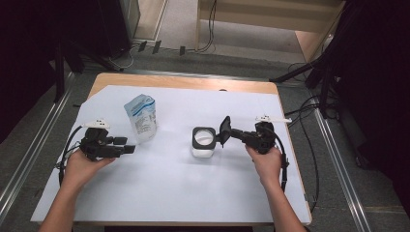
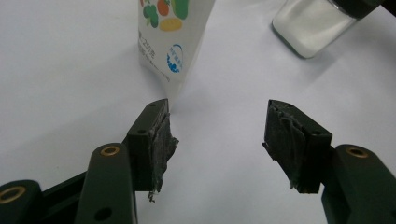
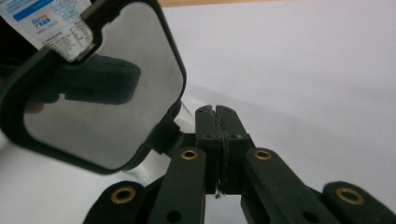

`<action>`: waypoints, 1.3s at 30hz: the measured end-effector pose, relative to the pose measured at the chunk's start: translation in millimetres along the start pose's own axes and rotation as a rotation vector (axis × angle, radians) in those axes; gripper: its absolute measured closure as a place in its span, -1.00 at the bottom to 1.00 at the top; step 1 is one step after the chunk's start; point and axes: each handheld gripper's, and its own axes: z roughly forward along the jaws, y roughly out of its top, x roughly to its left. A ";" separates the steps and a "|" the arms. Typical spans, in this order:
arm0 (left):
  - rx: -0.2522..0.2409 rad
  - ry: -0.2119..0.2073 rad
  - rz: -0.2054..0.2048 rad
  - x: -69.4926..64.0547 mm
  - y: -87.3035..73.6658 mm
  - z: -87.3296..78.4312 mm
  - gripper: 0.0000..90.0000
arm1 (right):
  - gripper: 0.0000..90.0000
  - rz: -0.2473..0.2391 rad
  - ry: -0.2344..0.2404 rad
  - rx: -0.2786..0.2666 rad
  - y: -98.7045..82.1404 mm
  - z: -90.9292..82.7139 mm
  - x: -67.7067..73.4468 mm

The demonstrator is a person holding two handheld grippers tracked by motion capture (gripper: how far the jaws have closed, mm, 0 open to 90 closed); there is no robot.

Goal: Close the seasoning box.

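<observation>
High view puts the jar (image 1: 203, 141) near the middle of the white-covered bench (image 1: 159, 193), so take it as your landmark. Well to its left, your left gripper (image 1: 126, 145) lies low over the sheet with its fingers (image 2: 156, 140) parted and nothing between them. Between that gripper and the jar stands a carton (image 1: 141, 117), upright, apart from both. The jar itself is clear-walled, squarish, partly filled with white powder, and its black hinged lid (image 1: 225, 129) stands flipped up on the right side. Just right of the jar, your right gripper (image 1: 227, 131) has its fingers (image 3: 208, 128) pressed together empty, right by the lid's hinge. Judge the jar stiff, smooth and probably slippery, with enough weight to stay put; take hold across the flat walls below the black collar, never by the lid, which would swing. Beyond the bench edge you see grey floor, cables and dark stands.
</observation>
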 end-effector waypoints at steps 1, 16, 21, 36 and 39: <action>0.000 0.003 0.002 -0.6 0.1 0.4 -0.07 | 1.00 0.001 0.004 0.002 2.4 2.0 -1.5; -0.002 -0.017 0.020 0.7 -3.9 -3.3 -0.07 | 1.00 -0.019 0.062 -0.029 14.0 12.5 9.2; -0.009 -0.011 0.016 2.2 -4.1 -4.9 -0.08 | 1.00 -0.022 0.071 -0.039 13.9 3.3 13.8; -0.018 -0.020 0.013 2.6 -1.7 -3.7 -0.09 | 0.96 -0.028 0.092 -0.059 9.8 1.7 26.0; -0.009 -0.019 0.012 2.7 -1.6 -2.4 -0.11 | 0.97 -0.040 0.096 -0.061 13.9 5.3 29.8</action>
